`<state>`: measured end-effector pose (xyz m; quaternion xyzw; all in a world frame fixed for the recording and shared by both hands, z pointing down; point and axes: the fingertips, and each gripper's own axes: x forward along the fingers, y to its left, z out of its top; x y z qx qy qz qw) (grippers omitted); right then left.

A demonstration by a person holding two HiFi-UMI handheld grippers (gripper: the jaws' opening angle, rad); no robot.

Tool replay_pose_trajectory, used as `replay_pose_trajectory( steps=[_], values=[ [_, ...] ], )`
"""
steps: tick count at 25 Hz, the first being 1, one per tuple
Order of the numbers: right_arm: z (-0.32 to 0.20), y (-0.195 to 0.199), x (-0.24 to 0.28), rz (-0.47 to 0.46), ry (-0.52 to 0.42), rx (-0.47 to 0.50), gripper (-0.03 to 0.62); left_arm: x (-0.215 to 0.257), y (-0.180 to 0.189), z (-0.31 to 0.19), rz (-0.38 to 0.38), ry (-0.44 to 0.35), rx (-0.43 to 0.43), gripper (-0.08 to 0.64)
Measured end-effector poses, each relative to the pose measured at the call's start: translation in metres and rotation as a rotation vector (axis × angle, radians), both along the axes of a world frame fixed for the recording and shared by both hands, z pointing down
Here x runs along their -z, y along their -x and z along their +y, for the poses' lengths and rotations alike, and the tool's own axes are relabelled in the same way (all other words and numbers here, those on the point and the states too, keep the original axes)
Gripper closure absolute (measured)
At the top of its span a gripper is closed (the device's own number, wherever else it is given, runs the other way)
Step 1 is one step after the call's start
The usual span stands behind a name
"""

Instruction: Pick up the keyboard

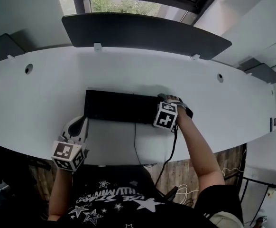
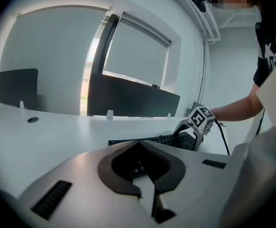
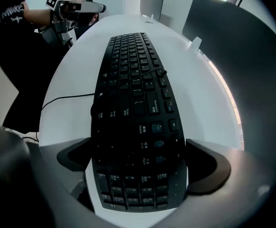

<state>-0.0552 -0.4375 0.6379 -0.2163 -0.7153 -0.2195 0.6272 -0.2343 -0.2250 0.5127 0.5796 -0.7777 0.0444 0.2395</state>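
Right claw wide open, straddling keyboard end, not yet gripping. Keyboard flat on bench; closing and lifting remain. Left claw shut, empty.

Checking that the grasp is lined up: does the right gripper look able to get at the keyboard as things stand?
Probably yes. The right gripper points down with its jaws open on either side of the keyboard's end, and nothing else on the desk stands in the way.
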Motion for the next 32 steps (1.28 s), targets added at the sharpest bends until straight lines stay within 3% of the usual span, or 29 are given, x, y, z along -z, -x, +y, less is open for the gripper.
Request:
replay_pose_trajectory(
  steps=[10, 15, 19, 22, 32],
  values=[
    [-0.002, 0.001, -0.006, 0.134, -0.037, 0.015, 0.015, -0.007, -0.004, -0.015, 0.025, 0.003, -0.028, 0.551],
    [-0.001, 0.002, -0.005, 0.077, -0.025, 0.015, 0.015, -0.008, -0.013, -0.029, 0.031, 0.002, -0.059, 0.551],
    [-0.003, 0.002, -0.007, 0.125, -0.065, 0.014, 0.017, -0.012, -0.016, -0.034, 0.039, 0.016, -0.099, 0.551],
    [-0.003, 0.003, -0.005, 0.103, -0.085, 0.008, 0.017, -0.008, -0.017, -0.038, 0.026, 0.017, -0.139, 0.551],
    [-0.004, -0.001, 0.006, -0.028, -0.267, -0.032, 0.018, 0.006, -0.039, -0.032, -0.015, 0.011, -0.258, 0.551]
  ],
)
